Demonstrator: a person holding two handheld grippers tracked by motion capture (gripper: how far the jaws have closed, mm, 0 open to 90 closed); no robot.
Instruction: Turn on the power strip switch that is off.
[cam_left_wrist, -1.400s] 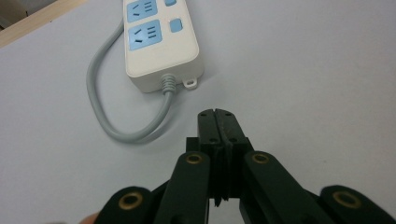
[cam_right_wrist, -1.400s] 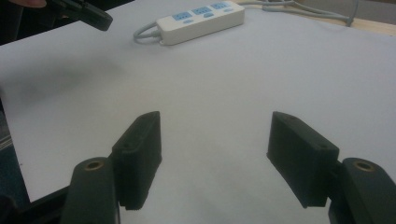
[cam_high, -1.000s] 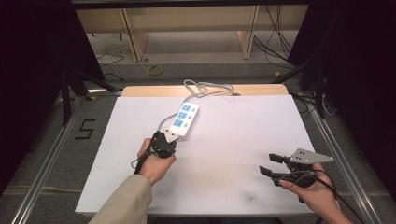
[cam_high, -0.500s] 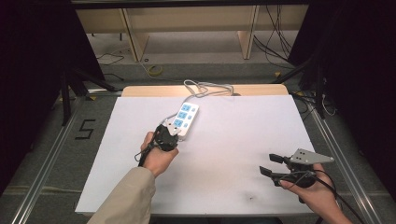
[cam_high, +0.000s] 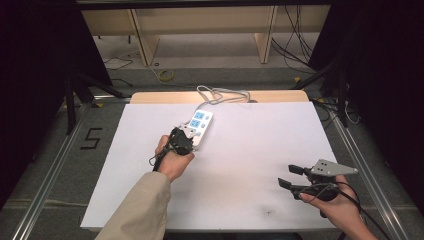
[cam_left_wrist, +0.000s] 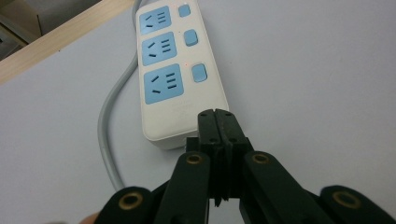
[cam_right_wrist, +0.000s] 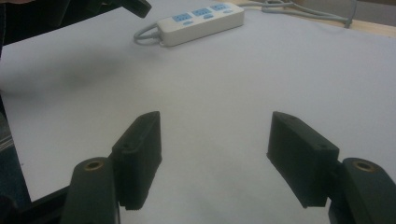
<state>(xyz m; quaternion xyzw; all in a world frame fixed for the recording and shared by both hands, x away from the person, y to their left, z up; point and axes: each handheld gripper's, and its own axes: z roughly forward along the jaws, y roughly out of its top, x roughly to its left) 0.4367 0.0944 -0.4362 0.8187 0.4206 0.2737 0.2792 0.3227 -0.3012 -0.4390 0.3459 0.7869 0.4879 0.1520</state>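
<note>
White plastic with three blue sockets, the power strip (cam_high: 198, 127) lay on the white sheet (cam_high: 250, 150) toward the table's far edge, its grey cord (cam_high: 220, 95) looping back over the wooden edge (cam_high: 150, 97). From the high view the left gripper (cam_high: 186, 134) sat at the strip's near end, though that view hid how its jaws stood. The left gripper view settled it: the two black jaws were pressed together with nothing between them, their tips over the strip's near end, below the nearest socket and its blue switch (cam_left_wrist: 199, 73). The right gripper (cam_high: 290, 176) hovered well apart, near the sheet's near right corner. The right gripper view showed its jaws spread wide over bare sheet, the strip far off ahead
</note>
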